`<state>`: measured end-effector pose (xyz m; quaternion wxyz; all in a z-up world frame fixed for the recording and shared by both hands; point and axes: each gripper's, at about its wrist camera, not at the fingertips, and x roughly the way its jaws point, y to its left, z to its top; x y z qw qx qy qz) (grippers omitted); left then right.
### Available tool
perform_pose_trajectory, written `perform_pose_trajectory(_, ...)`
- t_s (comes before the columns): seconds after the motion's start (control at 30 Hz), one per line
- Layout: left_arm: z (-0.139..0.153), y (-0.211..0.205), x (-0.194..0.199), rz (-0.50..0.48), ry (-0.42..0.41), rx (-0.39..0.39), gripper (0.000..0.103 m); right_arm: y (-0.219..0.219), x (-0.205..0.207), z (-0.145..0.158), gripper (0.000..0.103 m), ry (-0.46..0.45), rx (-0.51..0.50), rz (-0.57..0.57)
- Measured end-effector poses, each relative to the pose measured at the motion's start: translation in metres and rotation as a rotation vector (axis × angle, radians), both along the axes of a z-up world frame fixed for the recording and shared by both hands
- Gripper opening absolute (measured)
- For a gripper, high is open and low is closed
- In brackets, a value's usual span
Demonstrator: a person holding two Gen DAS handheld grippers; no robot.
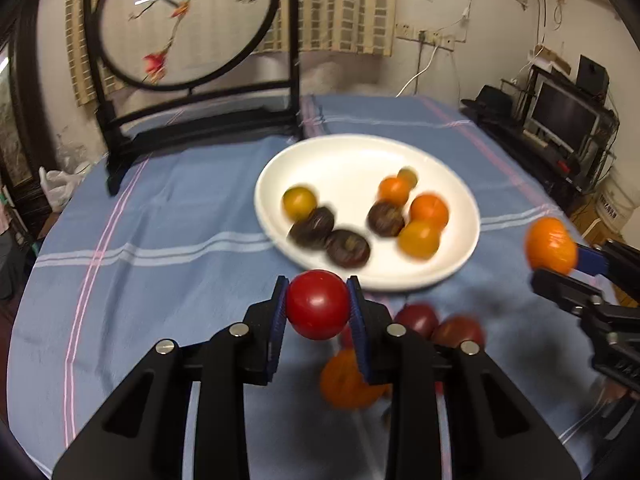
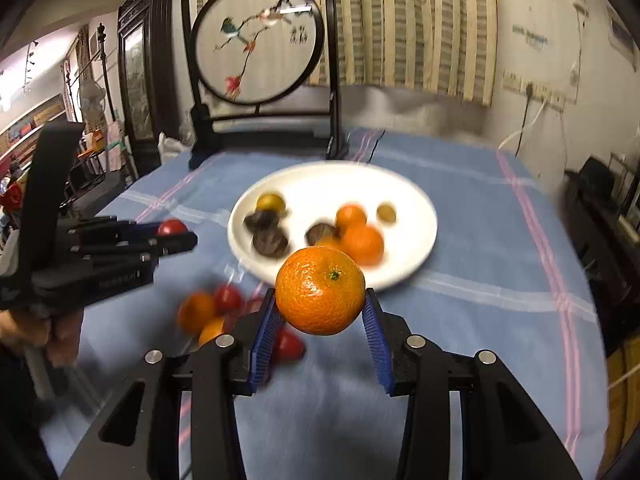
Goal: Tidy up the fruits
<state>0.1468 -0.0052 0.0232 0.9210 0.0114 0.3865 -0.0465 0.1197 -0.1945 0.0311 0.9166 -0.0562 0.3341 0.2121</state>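
**Both claws carry fruit near the plate**

The left claw [image 1: 317, 304] pinches a red tomato [image 1: 317, 305]; the right claw [image 2: 320, 300] pinches a mandarin [image 2: 320, 290], frame centre. Beyond, the white plate [image 1: 360, 152] holds blurred fruit. Loose fruit [image 1: 348, 380] below lies partly hidden by fingers.

I hold a glossy red tomato [image 1: 317, 304] in my left gripper [image 1: 318, 300] and a dimpled orange mandarin [image 2: 320, 296], green stem facing me, in my right gripper [image 2: 320, 306]. The white plate [image 1: 352, 156] carries orange, yellow and dark brown fruits.
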Motion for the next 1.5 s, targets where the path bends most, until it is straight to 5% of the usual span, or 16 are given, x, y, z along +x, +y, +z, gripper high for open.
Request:
perform_pose_trajectory(0.2,0.002,-0.012,0.059,0.024,0.041,-0.072,0.029,0.013,0.047,-0.005,0.043,0.001,0.025,-0.029)
perform_pose_trajectory(0.57,-0.023,-0.024,0.119,0.072,0.075,-0.023,0.03,0.043,0.085,-0.045,0.044,0.062,-0.022,0.037)
perform_pose_trajectory(0.6,-0.024,-0.024,0.121,0.077,0.073,-0.021,0.041,0.044,0.085,-0.047,0.046,0.066,-0.016,0.041)
perform_pose_trajectory(0.63,-0.024,-0.025,0.121,0.082,0.069,-0.018,0.063,0.045,0.086,-0.049,0.051,0.07,-0.006,0.048)
perform_pose_trajectory(0.7,-0.023,-0.025,0.119,0.109,0.035,-0.002,0.081,0.043,0.085,-0.049,0.063,0.058,0.005,0.04)
perform_pose_trajectory(1.2,-0.01,0.013,0.033,0.126,-0.002,0.027,0.094,0.002,0.05,-0.028,0.065,0.087,0.089,-0.007)
perform_pose_trajectory(1.5,-0.032,0.046,-0.006,0.185,0.033,-0.013,0.094,0.0,-0.006,-0.038,0.065,0.124,0.019,0.058)
